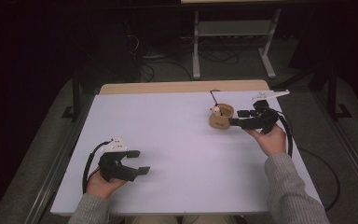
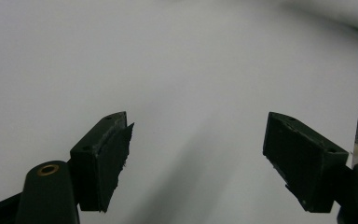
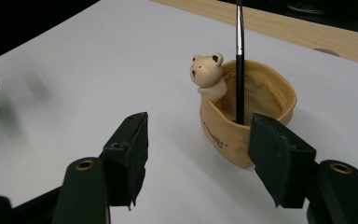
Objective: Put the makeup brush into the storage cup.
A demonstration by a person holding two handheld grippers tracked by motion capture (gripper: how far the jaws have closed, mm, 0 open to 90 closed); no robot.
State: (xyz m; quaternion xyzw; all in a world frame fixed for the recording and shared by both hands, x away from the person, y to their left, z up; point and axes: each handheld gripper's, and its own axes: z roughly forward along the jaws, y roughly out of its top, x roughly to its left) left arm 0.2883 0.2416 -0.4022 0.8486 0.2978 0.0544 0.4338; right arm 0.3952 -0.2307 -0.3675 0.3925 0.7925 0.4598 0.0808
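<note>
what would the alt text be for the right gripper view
A tan cup with a small bear figure on its rim holds an upright thin black stick and stands on a white table. The open right gripper has its black fingers apart, one just in front of the cup.

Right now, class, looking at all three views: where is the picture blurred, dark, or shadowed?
High view: the floor around the white table is dim and the room behind nearly black. Left gripper view: the left claw casts a soft shadow on the tabletop. Right gripper view: the bear cup and black pen are sharp; the far-left edge is smeared.
</note>
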